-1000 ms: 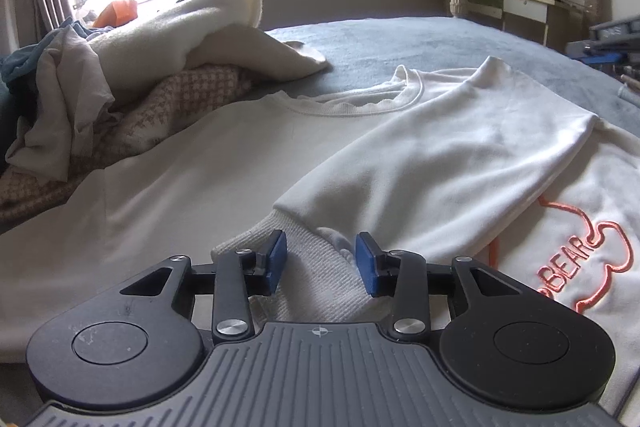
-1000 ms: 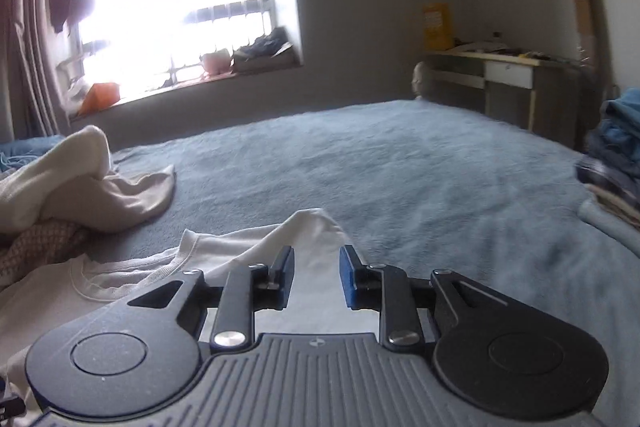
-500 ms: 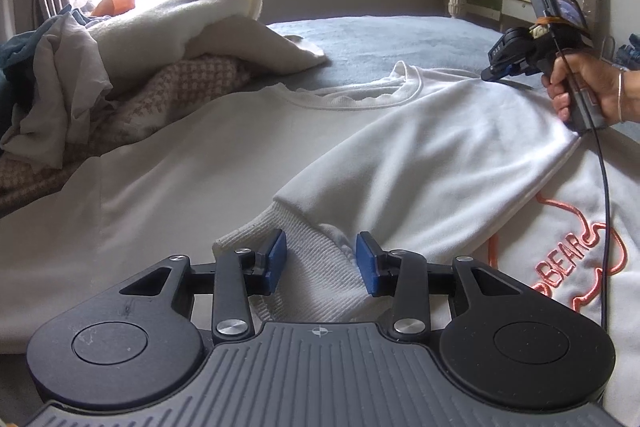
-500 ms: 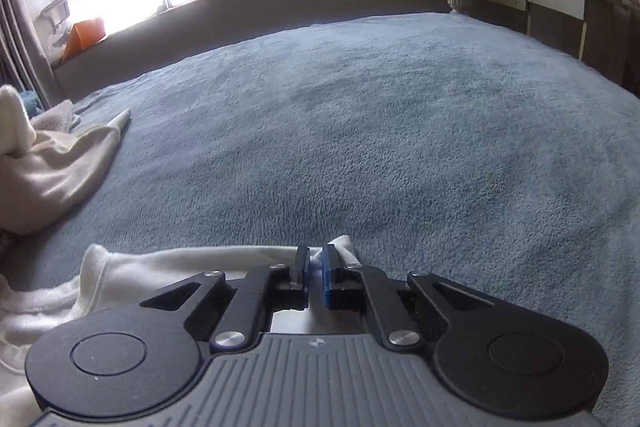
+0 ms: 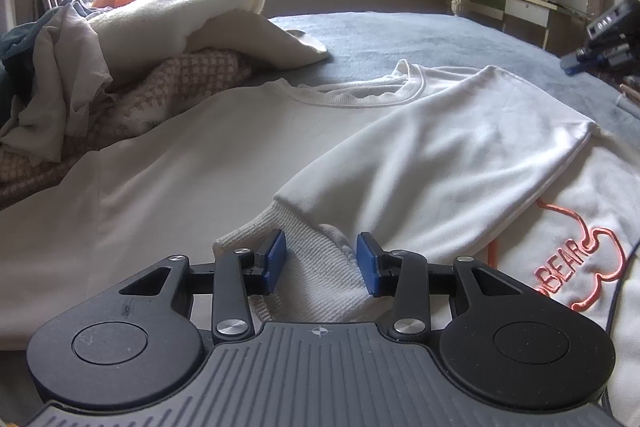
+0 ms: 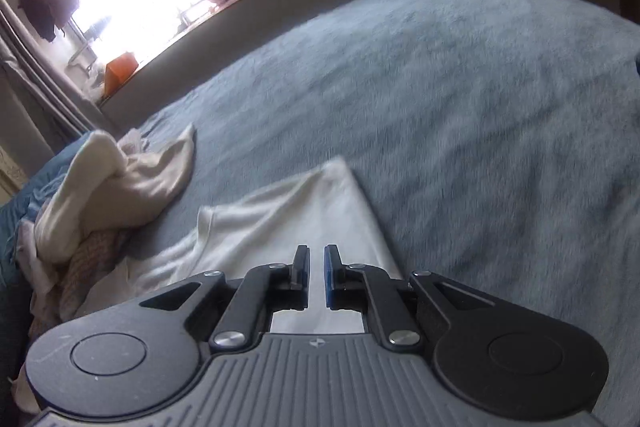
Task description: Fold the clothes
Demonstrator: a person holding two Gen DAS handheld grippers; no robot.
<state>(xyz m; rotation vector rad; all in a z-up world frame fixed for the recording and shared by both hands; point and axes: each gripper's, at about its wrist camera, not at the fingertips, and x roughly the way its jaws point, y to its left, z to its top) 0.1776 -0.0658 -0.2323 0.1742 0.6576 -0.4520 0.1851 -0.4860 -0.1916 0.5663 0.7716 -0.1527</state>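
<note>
My left claw [image 5: 320, 259] sits wide open with the ribbed knit cuff [image 5: 316, 267] of the white sweatshirt [image 5: 248, 163] lying between its blue pads, not pinched. The sweatshirt's spread flat on the fuzzy blue-grey bed [image 5: 400, 31], one sleeve [image 5: 448, 155] folded across the chest, with orange outline stitching reading BEAR [image 5: 568, 263] at about 3 o'clock. At 10 o'clock there's a lumpy clothes pile [image 5: 152, 39]: cream fleece, houndstooth knit, beige stuff. My right claw [image 6: 316, 273] is nearly closed, a thin gap between the pads, hovering over a smooth corner of the shirt; I can't tell if it's pinching any fabric. A desk [image 5: 516, 3] stands at 1 o'clock.
</note>
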